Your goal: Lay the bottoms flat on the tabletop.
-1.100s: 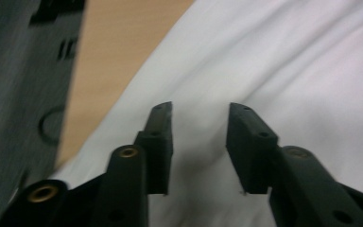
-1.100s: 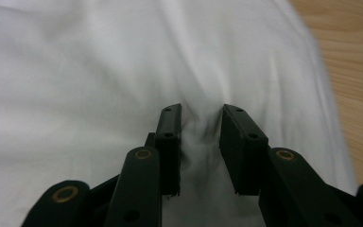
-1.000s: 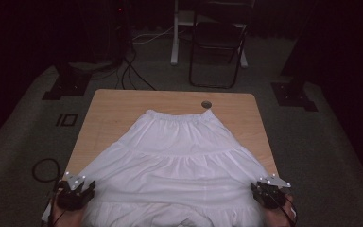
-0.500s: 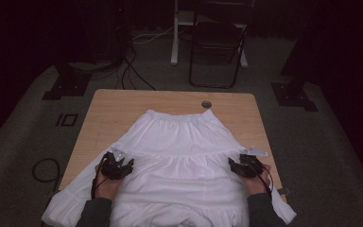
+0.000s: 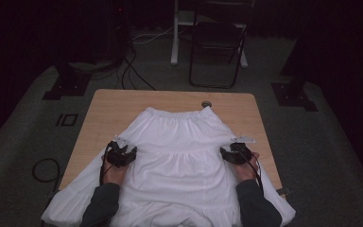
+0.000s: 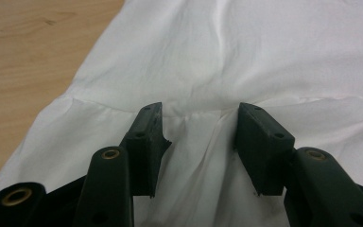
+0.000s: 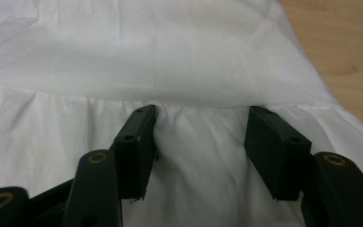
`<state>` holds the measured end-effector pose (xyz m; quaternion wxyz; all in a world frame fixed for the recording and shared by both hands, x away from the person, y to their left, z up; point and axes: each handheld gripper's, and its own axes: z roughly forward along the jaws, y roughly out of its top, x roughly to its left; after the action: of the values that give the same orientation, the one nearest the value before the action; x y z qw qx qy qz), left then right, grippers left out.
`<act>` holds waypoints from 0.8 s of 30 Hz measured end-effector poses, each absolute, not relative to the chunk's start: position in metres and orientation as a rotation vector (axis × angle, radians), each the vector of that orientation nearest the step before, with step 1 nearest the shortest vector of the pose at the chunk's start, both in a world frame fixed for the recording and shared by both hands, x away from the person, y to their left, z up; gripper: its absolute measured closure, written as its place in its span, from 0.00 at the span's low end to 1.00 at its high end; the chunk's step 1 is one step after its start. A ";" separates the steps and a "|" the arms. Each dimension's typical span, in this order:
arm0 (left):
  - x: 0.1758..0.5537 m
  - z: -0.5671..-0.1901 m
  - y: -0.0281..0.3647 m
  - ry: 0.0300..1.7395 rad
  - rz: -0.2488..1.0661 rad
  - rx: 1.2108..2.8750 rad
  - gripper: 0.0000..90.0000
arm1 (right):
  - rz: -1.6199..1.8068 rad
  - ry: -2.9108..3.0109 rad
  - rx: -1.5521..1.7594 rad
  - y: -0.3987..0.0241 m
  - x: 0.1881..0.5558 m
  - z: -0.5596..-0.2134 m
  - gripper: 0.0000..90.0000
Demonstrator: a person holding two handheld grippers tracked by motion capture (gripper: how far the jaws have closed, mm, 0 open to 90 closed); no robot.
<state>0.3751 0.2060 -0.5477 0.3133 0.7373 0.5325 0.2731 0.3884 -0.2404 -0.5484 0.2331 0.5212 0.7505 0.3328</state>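
At the skirt's [image 5: 179, 156] middle seam, both grippers, left [image 6: 198, 142] and right [image 7: 201, 142], stand half open, gripping nothing; closing could bunch both layers.

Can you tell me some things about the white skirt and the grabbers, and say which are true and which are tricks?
1. The white skirt lies spread on the wooden table. True.
2. The left gripper is clamped shut on a red sock. False: its jaws stand open over the skirt's seam.
3. The right gripper is at the skirt's right side. True.
4. The skirt's waistband points toward the person. False: it lies at the far end, toward the folding chair.
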 end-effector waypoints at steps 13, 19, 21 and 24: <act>0.419 -0.547 0.204 1.470 0.861 1.931 0.62 | 0.918 2.051 1.432 -0.223 0.442 -0.548 0.50; 0.437 -0.545 0.201 1.531 0.803 1.894 0.66 | 0.877 2.062 1.462 -0.220 0.465 -0.544 0.51; 0.445 -0.543 0.200 1.554 0.758 1.895 0.65 | 0.855 2.064 1.485 -0.220 0.471 -0.542 0.51; 0.457 -0.539 0.194 1.560 0.724 1.938 0.65 | 0.839 2.053 1.501 -0.221 0.479 -0.541 0.51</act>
<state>0.4570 0.1944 -0.5386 0.2719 0.7198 0.5794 0.2688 0.4787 -0.2209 -0.5412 0.2297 0.5455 0.7461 0.3049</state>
